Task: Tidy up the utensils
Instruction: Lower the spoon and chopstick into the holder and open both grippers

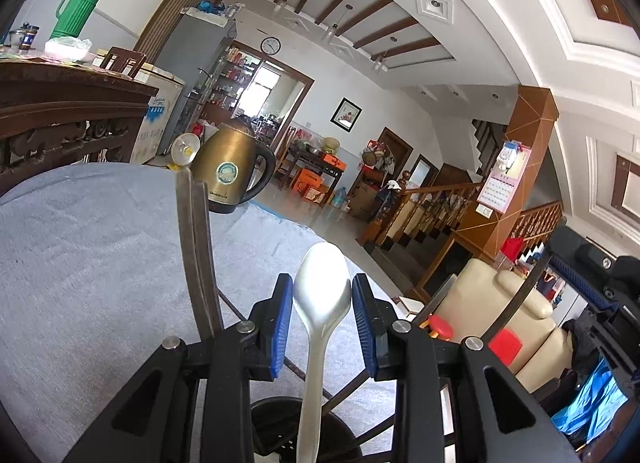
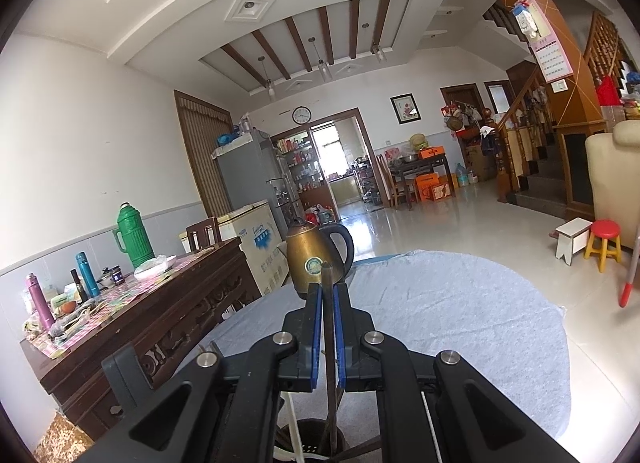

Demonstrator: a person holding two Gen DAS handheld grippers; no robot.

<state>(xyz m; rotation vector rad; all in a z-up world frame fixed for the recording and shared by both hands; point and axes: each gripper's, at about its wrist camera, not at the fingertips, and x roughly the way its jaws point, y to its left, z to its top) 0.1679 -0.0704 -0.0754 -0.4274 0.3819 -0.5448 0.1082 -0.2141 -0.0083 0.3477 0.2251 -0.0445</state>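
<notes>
My left gripper (image 1: pixel 322 303) is shut on a pale spoon (image 1: pixel 322 287). Its blue pads (image 1: pixel 280 319) press both sides of the bowl, which points up. The spoon's handle runs down into a black utensil holder (image 1: pixel 280 427) at the bottom edge. A pair of dark chopsticks (image 1: pixel 196 247) rises upright to the left of the spoon. In the right wrist view my right gripper (image 2: pixel 328 303) is shut on the dark chopsticks (image 2: pixel 327 283), whose lower ends reach into the black holder (image 2: pixel 316 443). A white handle (image 2: pixel 294 419) shows beside them there.
The holder stands on a round table under a grey-blue cloth (image 2: pixel 460 323). A brass-coloured kettle (image 2: pixel 316 255) sits at its far edge. A carved wooden sideboard (image 2: pixel 160 315) with a green thermos (image 2: pixel 134 237) and bottles stands left; small stools (image 2: pixel 604 243) and a cream sofa (image 1: pixel 500 315) stand right.
</notes>
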